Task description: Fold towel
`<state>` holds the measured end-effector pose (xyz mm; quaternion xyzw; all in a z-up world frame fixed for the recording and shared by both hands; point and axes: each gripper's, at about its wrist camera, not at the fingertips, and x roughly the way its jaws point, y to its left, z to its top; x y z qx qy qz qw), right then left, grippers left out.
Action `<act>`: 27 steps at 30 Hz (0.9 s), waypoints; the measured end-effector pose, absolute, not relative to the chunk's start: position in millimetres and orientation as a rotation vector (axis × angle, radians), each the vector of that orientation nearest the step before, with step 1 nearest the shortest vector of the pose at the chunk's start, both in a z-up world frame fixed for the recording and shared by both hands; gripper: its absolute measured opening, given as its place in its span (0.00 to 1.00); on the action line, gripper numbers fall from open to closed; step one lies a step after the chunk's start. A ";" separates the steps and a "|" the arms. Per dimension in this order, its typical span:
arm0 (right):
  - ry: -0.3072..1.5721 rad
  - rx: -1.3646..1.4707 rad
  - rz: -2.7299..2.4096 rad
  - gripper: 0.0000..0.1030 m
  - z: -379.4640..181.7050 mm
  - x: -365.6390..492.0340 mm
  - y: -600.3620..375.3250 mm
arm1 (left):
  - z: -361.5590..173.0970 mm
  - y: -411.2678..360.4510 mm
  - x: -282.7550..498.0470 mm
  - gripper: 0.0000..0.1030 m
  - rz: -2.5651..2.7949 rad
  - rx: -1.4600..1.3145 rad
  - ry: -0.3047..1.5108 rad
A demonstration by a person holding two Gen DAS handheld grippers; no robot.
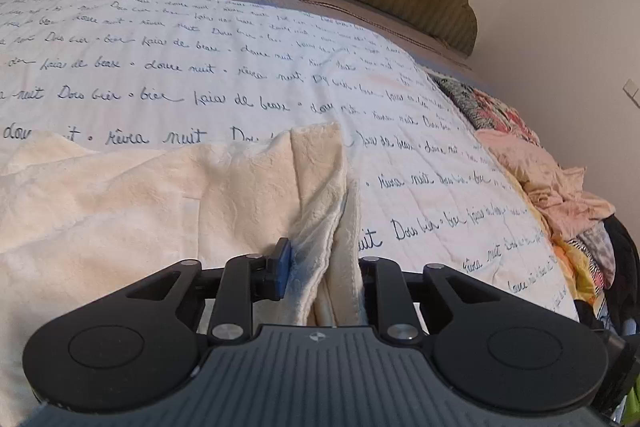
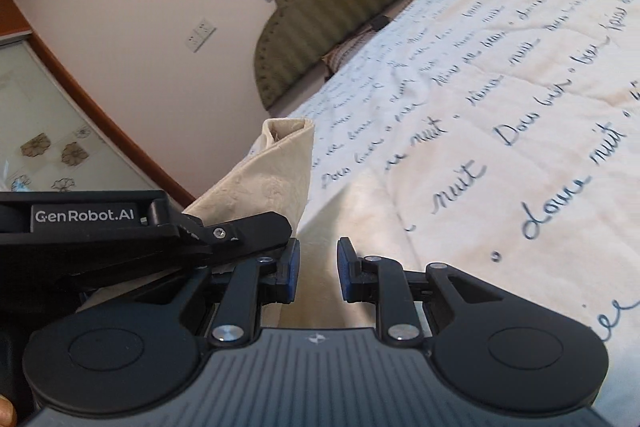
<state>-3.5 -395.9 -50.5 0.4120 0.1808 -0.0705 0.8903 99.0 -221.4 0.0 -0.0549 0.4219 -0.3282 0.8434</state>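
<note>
The bedspread (image 1: 240,67) carries blue script: "douce nuit", "Dors bien". The other claw's arm reads "GenRobot.AI". The cream towel (image 1: 140,207) lies on the bed, one bunched corner running back between the left claw's (image 1: 324,267) narrowly parted pads. The right claw (image 2: 318,271) stands slightly open, gripping nothing.

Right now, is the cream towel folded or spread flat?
Folded, loosely: the cream textured towel lies doubled on the script-printed white bedspread, with bunched layers standing up between the left gripper jaws.
</note>
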 end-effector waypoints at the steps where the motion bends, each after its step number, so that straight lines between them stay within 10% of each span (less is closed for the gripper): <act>1: 0.375 0.856 -0.156 0.21 -51.9 -5.1 -397.2 | -1.8 -225.7 99.6 0.34 -0.704 -0.106 0.896; 15: 0.327 0.571 -0.380 0.29 -26.1 -44.6 -406.0 | 34.3 -187.1 90.3 0.80 -0.741 -0.034 0.708; 27: 0.521 0.481 -0.102 0.45 -25.0 70.2 -407.2 | -3.7 -113.2 113.0 0.80 -0.358 0.267 0.577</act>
